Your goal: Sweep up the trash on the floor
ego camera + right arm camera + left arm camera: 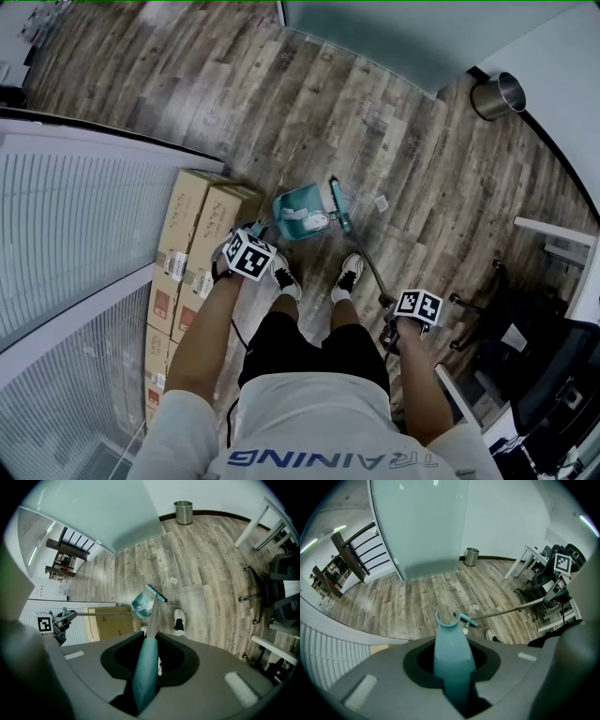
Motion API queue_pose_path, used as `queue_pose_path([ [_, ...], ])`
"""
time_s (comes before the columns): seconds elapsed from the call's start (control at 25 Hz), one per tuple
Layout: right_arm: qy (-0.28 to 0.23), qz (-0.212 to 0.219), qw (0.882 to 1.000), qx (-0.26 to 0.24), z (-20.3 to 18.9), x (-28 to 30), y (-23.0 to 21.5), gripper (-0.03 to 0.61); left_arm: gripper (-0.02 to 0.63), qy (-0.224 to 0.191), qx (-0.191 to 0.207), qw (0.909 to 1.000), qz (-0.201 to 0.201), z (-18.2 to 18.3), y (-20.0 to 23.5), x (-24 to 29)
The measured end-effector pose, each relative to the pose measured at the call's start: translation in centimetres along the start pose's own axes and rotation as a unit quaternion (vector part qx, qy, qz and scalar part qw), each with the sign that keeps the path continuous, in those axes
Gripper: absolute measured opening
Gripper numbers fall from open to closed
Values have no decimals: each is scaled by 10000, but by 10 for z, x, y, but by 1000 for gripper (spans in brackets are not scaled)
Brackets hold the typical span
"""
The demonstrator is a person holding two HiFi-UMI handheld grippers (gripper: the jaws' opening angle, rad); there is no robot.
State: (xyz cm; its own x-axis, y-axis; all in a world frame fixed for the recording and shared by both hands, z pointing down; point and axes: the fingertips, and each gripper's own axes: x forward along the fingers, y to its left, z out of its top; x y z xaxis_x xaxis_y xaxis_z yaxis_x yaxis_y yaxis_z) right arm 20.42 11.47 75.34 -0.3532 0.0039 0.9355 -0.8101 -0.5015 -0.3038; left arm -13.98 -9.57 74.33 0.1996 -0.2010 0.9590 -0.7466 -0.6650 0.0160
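My left gripper [248, 255] is shut on the teal handle [452, 660] of the long-handled dustpan [298, 214], which rests on the wood floor in front of the person's shoes. White trash [315, 222] lies in the pan. My right gripper [417, 307] is shut on the teal grip [144, 672] of the broom. The broom head [337, 206] sits at the pan's right edge. A small white scrap [382, 202] lies on the floor just beyond the broom; it also shows in the right gripper view as the scrap [173, 580].
Cardboard boxes [192, 244] line the white slatted wall on the left. A metal bin [497, 96] stands at the far right by the wall. An office chair [525, 347] and a white desk [562, 234] crowd the right side.
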Motion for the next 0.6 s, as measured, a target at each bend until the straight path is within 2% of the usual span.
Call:
queue_pose_path([
  [0.16,408,347,9979,-356,-20,15,37,106,86,-8,13,10000,-17,-2,0,0],
  [0.28,473,254,9960,-713,-29,19,51,106,86,-24,16,10000,-14,-2,-2,-1],
  [0.48,411,196,9956,-815,-24,13,45,106,86,-20,16,10000,-6,-2,-1,-1],
  [0.6,191,106,9956,-916,-14,1,31,106,86,-16,23,10000,1,-2,-1,-1],
])
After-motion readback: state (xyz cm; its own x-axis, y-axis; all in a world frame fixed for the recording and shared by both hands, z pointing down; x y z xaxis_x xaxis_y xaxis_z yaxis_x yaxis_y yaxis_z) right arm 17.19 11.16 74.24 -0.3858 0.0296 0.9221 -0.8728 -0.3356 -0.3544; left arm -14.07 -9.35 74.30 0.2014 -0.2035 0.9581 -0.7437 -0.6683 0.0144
